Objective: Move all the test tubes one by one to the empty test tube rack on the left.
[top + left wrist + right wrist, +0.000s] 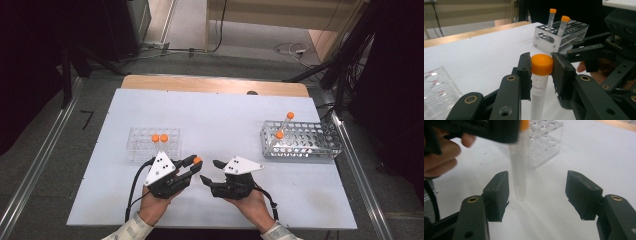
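A clear tube with an orange cap [541,64] hangs upright over the white table, and my left gripper [541,75] is shut on it at the cap. From above, the cap [197,160] sits at the left gripper's [192,164] tips, near the table's front middle. My right gripper [209,171] faces it from the right, close by. Its jaws stand open in the right gripper view [537,192], and the tube's body [520,170] hangs just ahead of the left jaw without touching either pad.
A clear rack [137,150] at the left holds two orange-capped tubes [160,137]. A second, larger rack [320,147] at the right holds two more tubes [279,135]. The white board [225,120] ends at a wooden strip at the back.
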`<state>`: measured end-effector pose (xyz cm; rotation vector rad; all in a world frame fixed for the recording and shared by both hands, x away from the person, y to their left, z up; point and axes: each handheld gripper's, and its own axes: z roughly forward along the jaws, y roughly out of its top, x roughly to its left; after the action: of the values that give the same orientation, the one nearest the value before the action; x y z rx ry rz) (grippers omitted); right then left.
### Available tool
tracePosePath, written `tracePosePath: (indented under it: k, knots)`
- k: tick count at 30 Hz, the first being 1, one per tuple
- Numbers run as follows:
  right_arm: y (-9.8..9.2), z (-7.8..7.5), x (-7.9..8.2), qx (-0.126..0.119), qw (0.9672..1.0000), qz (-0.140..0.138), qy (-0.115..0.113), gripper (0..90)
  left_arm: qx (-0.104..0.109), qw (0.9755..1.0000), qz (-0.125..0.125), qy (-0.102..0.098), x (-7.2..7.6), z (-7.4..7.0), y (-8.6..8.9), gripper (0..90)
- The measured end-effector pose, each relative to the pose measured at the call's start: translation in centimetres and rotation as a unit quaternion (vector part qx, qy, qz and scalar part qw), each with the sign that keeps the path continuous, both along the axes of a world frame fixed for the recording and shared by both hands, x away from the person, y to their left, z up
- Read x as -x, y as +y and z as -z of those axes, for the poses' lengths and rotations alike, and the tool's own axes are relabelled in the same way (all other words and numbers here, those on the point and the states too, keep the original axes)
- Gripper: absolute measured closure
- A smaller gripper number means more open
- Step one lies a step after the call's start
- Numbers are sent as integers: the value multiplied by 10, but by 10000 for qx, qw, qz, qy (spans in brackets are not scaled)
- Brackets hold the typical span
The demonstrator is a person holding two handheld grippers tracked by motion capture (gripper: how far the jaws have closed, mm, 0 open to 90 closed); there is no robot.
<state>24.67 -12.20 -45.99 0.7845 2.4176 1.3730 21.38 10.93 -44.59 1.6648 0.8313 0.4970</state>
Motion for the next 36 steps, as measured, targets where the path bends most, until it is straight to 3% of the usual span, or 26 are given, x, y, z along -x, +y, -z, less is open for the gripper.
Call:
tracePosePath:
  k: [9,16,27,36]
  knots:
    - [-35,5,-9,112,9990,430,70,316,137,9993,-356,12,0,-7,28,698]
    - [-67,3,-15,80,9966,819,84,312,299,9968,-738,58,-1,-18,55,698]
    - [-99,2,-16,9,9927,1206,76,312,431,9883,-1462,-27,-6,-32,97,698]
    - [-102,1,-17,-21,9918,1276,89,311,352,9816,-1862,-236,-12,-39,109,699]
